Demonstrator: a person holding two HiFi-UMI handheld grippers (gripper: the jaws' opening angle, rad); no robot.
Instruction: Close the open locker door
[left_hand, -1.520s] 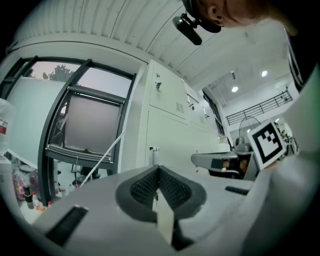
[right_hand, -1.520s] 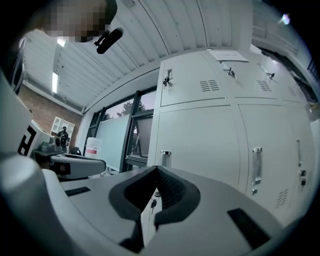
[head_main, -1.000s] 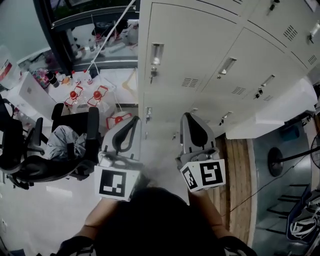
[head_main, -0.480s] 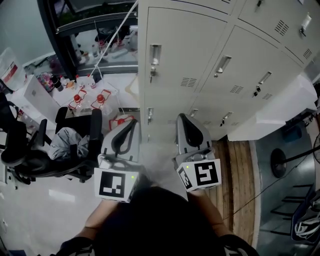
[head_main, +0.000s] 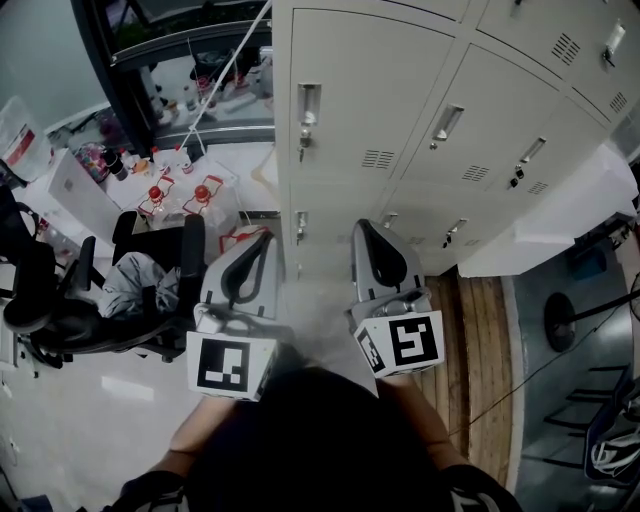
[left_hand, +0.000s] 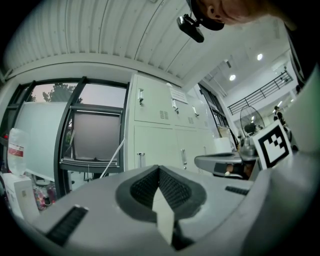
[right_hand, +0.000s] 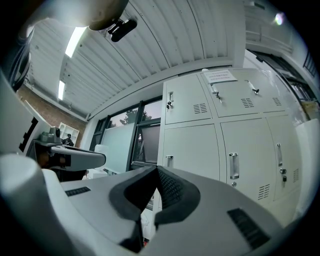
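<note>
- While both grippers point at the locker bank (head_main: 380, 80), we see every door on it lying flush with the bank's front, so we cannot pick out an open one.
- Nearest locker door (head_main: 325, 210): the bank's lower row, left column, shut, with its handle (head_main: 298, 228) at the door's left edge.
- Left gripper (head_main: 266, 242): claw closed, pads pressed together, nothing between them. It sits in front of the bank's left edge, clear of it.
- Right gripper (head_main: 364, 228): claw closed too, and empty. It sits in front of the bank's lower row, clear of the doors.
- Office chair (head_main: 60, 310): well left of the bank.
- Table (head_main: 225, 165) with red-capped bottles (head_main: 200, 192): just left of the bank.
- Wooden floor strip (head_main: 480, 340): along the bank's foot, to the right.
</note>
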